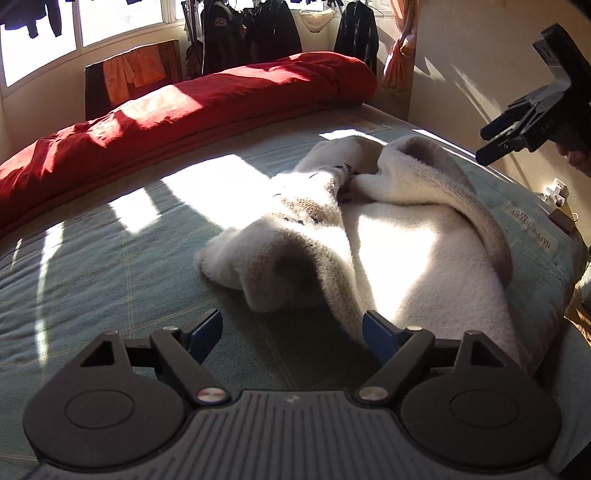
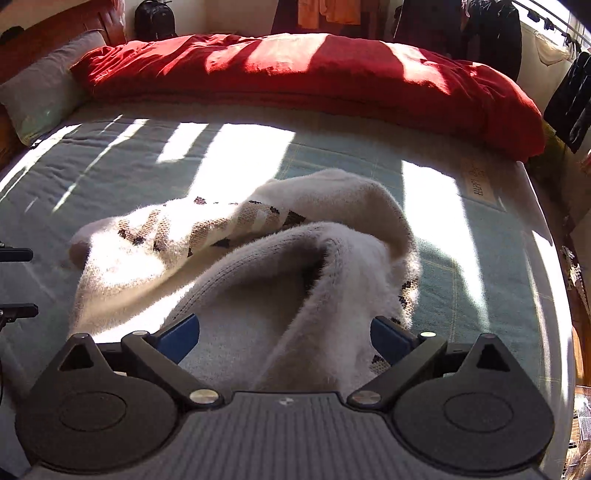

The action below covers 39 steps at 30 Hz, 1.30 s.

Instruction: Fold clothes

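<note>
A fluffy white sweater with a beige and black pattern lies crumpled on the green bedspread. My left gripper is open and low over the bed at the sweater's near edge; its right pad sits against the fabric and nothing is gripped. My right gripper hangs in the air past the sweater's far right side. In the right wrist view this gripper is open wide above a raised fold of the sweater, which runs between its fingers ungripped. The left gripper shows at that view's left edge.
A rolled red duvet lies along the far side of the bed, with a grey pillow at its left end. Dark clothes hang by the window, and an orange curtain hangs beside the wall. The bed's edge is close on the right.
</note>
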### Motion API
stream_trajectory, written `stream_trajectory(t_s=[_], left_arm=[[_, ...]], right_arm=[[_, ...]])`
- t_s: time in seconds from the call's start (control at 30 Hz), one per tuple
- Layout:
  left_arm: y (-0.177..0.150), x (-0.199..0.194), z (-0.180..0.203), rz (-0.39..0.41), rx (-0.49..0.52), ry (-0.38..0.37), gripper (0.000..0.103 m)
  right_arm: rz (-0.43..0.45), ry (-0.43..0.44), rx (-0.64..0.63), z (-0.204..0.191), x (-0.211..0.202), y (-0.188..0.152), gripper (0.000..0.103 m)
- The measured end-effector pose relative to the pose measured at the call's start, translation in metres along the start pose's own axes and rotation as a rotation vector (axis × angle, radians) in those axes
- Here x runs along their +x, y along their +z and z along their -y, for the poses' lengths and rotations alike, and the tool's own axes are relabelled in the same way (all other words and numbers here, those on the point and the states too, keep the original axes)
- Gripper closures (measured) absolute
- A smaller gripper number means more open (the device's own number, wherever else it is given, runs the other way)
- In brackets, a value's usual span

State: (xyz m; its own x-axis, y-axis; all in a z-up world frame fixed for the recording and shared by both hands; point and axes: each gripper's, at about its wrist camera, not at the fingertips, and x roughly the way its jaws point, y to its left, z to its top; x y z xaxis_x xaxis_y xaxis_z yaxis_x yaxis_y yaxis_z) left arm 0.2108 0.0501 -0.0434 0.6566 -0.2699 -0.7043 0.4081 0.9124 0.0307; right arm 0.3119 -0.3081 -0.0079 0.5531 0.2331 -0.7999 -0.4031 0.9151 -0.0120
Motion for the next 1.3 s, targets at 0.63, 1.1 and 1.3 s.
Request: stream_trajectory(t_s=[0.63, 1.1, 1.3], left_arm=[[-0.008, 0.048, -0.016, 0.019, -0.156, 0.115, 0.016], [0.007, 0.123, -0.044, -0.006, -0.307, 0.04, 0.064], [0.014, 0.108, -0.055, 0.026, -0.289, 0.107, 0.084]], right_arm=[[-0.16, 0.081, 0.166, -0.011, 0.024, -0.082, 0.001], [0.005, 0.092, 0.164, -0.025, 0.019, -0.066, 0.001], [0.049, 0.088, 0.133, -0.035, 0.02, -0.059, 0.001]])
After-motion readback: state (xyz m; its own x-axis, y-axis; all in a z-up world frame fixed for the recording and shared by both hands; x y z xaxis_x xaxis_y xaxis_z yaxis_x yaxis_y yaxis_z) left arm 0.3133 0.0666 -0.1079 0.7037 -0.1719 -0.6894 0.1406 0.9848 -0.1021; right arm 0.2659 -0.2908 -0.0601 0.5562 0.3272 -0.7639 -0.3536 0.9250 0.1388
